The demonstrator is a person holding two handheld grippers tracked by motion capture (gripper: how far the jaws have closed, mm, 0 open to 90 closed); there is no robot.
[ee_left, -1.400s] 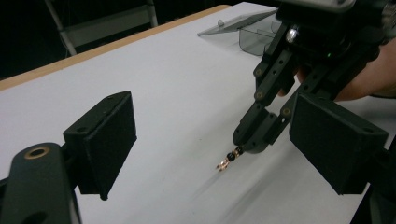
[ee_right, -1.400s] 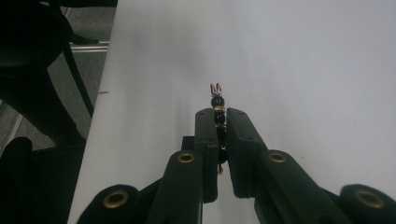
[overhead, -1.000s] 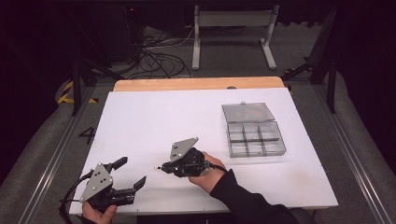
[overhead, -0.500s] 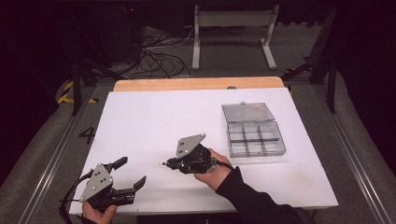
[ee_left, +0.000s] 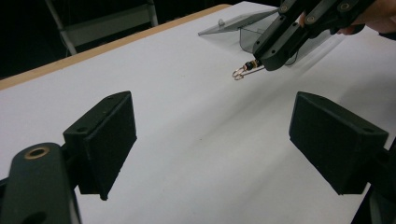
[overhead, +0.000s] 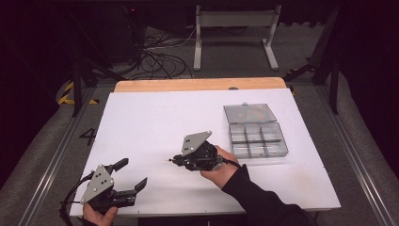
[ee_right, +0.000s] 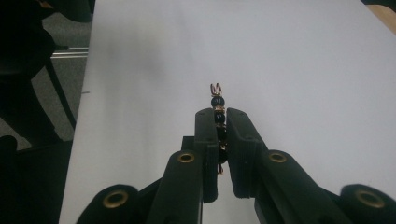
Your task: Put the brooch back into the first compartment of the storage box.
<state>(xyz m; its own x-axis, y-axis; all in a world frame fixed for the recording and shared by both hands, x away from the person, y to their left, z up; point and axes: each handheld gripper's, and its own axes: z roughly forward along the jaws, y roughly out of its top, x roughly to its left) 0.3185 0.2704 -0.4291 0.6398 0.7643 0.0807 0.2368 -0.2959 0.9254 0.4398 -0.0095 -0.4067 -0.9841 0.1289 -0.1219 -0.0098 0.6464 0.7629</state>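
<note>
My right gripper (overhead: 175, 161) is shut on a small beaded earring (ee_right: 216, 103) with dark beads and a gold hook, whose tip pokes out past the jaws. It hangs just above the white table (overhead: 155, 117), near the middle. The left gripper view has that earring (ee_left: 246, 69) sticking out of the right gripper (ee_left: 267, 64) at upper right. My left gripper (overhead: 133, 176) rests open at the table's front left corner, nothing between its pads (ee_left: 112, 140).
A clear plastic compartment box (overhead: 256, 139) with its lid (overhead: 249, 113) folded back sits at the right of the table. Bare wooden tabletop (overhead: 197, 84) runs along the far edge. Cables and a metal stand (overhead: 235, 28) lie on the floor behind.
My right gripper has lifted and shifted a little to the right and away with the earring. The left gripper has stayed put.
</note>
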